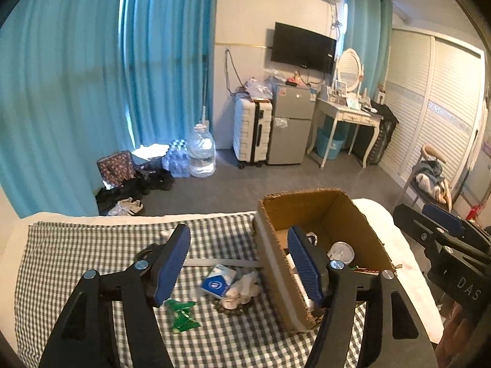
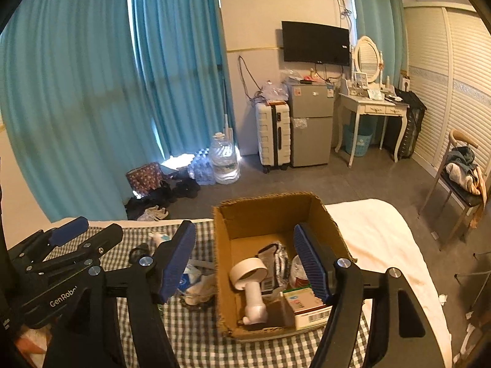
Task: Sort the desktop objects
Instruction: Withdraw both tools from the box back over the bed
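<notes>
Loose tissue pack on checked cloth, left of box; nearer left gripper, spread empty; right gripper likewise.

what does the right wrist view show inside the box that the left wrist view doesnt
Only the right wrist view shows the box floor: a white handheld fan and a barcoded small carton. Only the left wrist view shows the green wrapper and a clear look at the blue-and-white packet on the checkered cloth. Both show the cardboard box, and the open left gripper and right gripper, neither holding anything.
</notes>
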Demonstrator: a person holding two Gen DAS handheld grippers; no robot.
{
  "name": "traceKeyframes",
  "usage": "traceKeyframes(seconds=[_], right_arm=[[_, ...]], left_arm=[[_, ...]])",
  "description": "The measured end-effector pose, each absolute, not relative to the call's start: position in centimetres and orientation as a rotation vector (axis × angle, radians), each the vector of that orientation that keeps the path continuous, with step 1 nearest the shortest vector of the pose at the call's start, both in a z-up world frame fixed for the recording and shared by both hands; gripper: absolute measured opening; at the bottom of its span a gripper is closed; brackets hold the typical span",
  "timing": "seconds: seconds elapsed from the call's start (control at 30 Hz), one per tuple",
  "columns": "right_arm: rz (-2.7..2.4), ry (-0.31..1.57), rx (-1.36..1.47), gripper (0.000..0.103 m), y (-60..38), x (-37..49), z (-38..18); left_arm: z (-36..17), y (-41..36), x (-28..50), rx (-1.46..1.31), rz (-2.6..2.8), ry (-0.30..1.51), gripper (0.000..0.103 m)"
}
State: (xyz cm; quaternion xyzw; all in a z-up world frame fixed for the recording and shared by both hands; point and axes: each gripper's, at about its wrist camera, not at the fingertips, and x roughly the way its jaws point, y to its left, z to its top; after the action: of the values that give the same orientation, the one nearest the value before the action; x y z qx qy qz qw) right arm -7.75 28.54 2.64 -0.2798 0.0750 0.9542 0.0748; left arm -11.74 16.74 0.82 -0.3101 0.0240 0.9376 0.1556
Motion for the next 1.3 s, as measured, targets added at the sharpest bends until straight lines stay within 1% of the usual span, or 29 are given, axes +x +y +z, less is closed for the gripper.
traceKeyframes(seconds=[0.07,0.13,0.17,0.27,0.3,0.33,0.47,0.57,0.63,0.7,1.13,1.3], right_arm=[[2.875,0.218,-0.833,0.07,27.6,-7.4,3.0],[2.889,0.213,-0.826,0.074,26.6,-7.1,3.5],[2.893,0.212,-0.823,0.075,26.3,-7.0,3.6],[2.914,0.213,-0.811,0.084,25.0,-6.5,4.1],[2.919,0.214,-0.808,0.087,24.7,-6.3,4.2],[2.924,0.213,-0.805,0.088,24.3,-6.2,4.3],[2.941,0.201,-0.806,0.092,22.5,-6.2,4.8],[2.955,0.201,-0.793,0.098,21.3,-6.0,5.1],[2.964,0.197,-0.786,0.103,20.3,-6.0,5.3],[2.97,0.189,-0.788,0.103,19.4,-6.0,5.4],[3.031,0.118,-0.826,0.103,14.1,-6.3,5.2],[3.061,0.093,-0.883,0.103,12.2,-7.5,4.4]], left_arm=[[1.4,15.5,-11.2,-0.878,2.702,0.058,0.073],[1.8,14.5,-10.9,-0.872,2.717,0.048,0.079],[2.0,14.0,-10.7,-0.874,2.732,0.04,0.081],[2.8,12.1,-9.9,-0.86,2.759,0.016,0.085],[3.0,11.5,-9.7,-0.855,2.766,0.009,0.088],[3.2,11.0,-9.5,-0.849,2.774,0.004,0.092],[3.8,8.8,-9.0,-0.837,2.809,-0.022,0.096],[4.1,7.2,-8.6,-0.835,2.83,-0.045,0.098],[4.3,6.2,-8.4,-0.832,2.847,-0.059,0.102],[4.6,5.2,-8.3,-0.827,2.864,-0.068,0.103],[4.9,-0.8,-7.7,-0.822,2.952,-0.074,0.103],[4.4,-2.9,-8.0,-0.857,2.975,-0.134,0.103]])
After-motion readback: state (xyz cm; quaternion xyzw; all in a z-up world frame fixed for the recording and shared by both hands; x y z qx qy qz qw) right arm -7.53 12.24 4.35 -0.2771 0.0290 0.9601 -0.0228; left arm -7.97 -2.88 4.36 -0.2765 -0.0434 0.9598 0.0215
